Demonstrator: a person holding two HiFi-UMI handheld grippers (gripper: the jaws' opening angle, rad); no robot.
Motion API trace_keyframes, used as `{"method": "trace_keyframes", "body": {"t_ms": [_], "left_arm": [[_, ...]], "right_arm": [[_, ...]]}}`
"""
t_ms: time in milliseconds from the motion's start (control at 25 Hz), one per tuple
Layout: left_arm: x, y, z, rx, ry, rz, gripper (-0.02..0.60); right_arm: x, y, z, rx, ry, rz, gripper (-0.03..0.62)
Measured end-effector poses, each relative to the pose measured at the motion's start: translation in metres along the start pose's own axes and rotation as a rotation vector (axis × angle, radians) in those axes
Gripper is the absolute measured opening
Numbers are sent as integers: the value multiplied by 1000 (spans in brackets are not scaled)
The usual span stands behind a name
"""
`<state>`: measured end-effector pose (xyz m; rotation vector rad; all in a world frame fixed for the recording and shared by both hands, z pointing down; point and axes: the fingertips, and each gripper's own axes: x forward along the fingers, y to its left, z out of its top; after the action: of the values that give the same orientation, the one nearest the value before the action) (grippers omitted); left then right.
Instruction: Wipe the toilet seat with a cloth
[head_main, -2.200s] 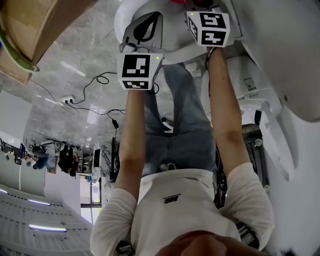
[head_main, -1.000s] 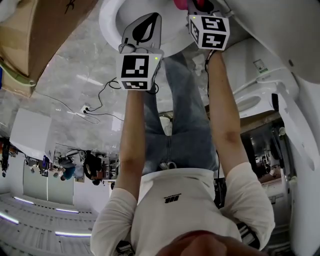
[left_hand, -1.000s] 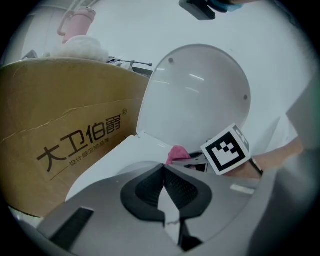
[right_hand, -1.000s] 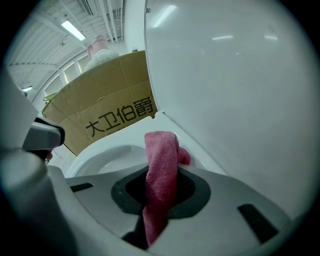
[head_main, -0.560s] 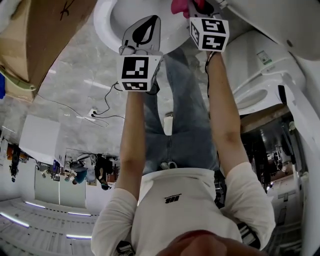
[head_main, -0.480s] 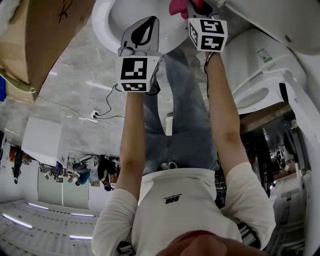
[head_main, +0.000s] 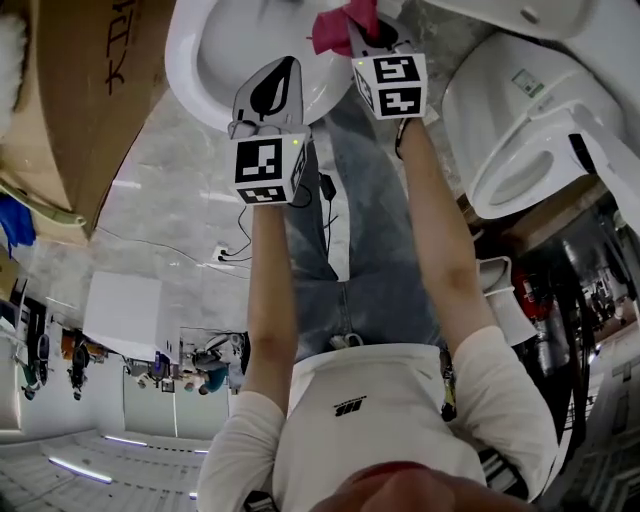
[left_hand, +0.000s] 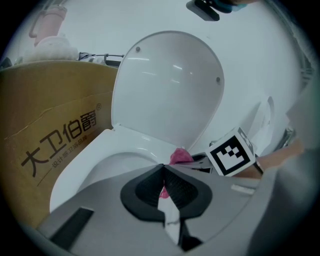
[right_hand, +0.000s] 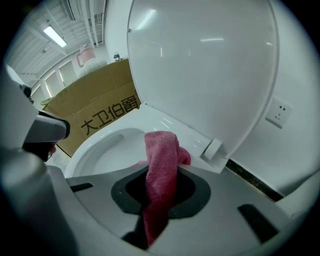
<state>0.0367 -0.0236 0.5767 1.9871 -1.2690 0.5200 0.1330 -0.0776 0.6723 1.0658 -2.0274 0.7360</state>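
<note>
A white toilet stands with its lid (left_hand: 170, 90) raised and its seat rim (head_main: 190, 60) bare. A pink cloth (right_hand: 161, 150) hangs down between the jaws of my right gripper (right_hand: 161, 186), which is shut on it just above the rear of the rim near the hinge (right_hand: 212, 147). In the head view the cloth (head_main: 335, 28) shows at the top edge over the bowl, beside the right gripper (head_main: 362, 30). My left gripper (left_hand: 162, 167) hovers over the front of the bowl, shut and holding nothing. From there the cloth (left_hand: 180, 156) shows past its jaw tips.
A brown cardboard box (left_hand: 55, 130) with printed characters stands close against the toilet's left side. A second white toilet (head_main: 520, 130) is at the right. A wall socket (right_hand: 279, 114) sits behind the lid. Cables (head_main: 225, 250) lie on the grey marble floor.
The head view has swung, so more of the bowl, the cardboard box and the second toilet show. Both grippers sit a little further left, and more of the pink cloth is visible.
</note>
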Motion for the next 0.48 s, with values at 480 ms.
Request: {"method": "trace_keyframes", "body": {"t_ms": [480], "left_arm": [[-6,-28,-15,73,37,-61,11]], "right_arm": [[-28,5,-52,116,26,-30,48]]}}
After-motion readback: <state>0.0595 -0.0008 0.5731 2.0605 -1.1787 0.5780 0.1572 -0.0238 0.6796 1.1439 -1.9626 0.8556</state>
